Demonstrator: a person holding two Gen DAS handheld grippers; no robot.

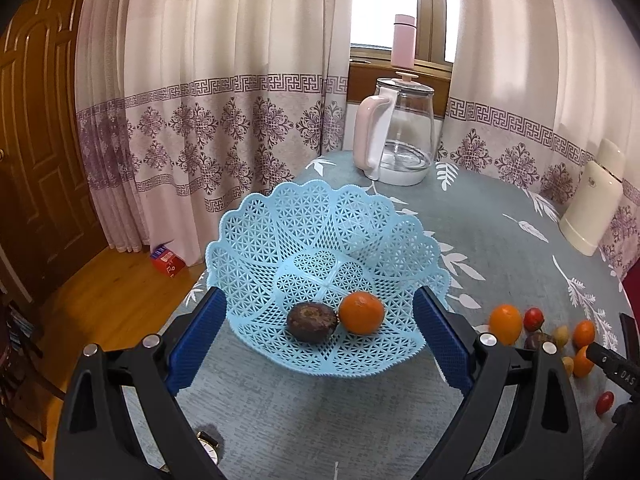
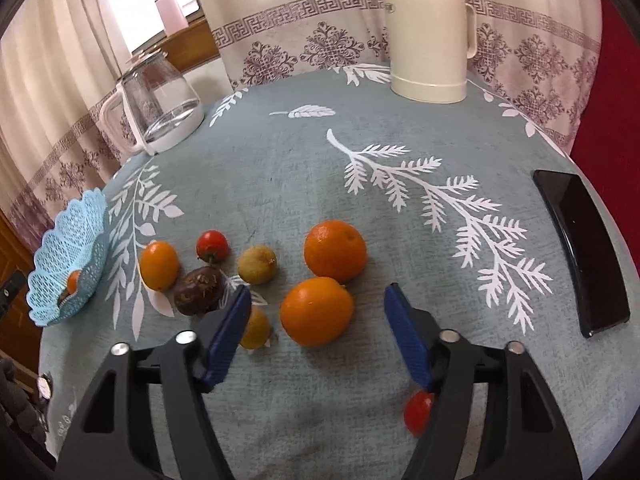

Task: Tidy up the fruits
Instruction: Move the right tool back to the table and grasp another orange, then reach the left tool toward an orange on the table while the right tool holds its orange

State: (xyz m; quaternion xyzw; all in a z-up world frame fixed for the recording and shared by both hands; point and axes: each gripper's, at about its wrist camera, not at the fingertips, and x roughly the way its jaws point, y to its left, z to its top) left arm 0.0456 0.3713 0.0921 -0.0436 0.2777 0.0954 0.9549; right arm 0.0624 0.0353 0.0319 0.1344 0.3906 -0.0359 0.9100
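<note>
A light blue lattice basket (image 1: pixel 304 216) sits on the table and holds a dark brown passion fruit (image 1: pixel 312 322) and an orange (image 1: pixel 361 313). My left gripper (image 1: pixel 316 332) is open, its blue fingers on either side of the basket's near rim. My right gripper (image 2: pixel 316 312) is open above a loose orange (image 2: pixel 317 311). A second orange (image 2: pixel 335 251) lies just behind it. Further left are a yellow-green fruit (image 2: pixel 257 264), a brown passion fruit (image 2: pixel 199 291), a red tomato (image 2: pixel 212 246) and a small orange (image 2: pixel 159 265). The basket (image 2: pixel 52 264) shows at the far left.
A glass kettle with a pink handle (image 1: pixel 396 136) and a cream jug (image 2: pixel 430 36) stand at the table's back. A black phone (image 2: pixel 580 252) lies at the right. A red tomato (image 2: pixel 418 412) sits under my right finger, a yellow fruit (image 2: pixel 256 328) behind my left finger. A watch (image 1: pixel 208 446) lies near.
</note>
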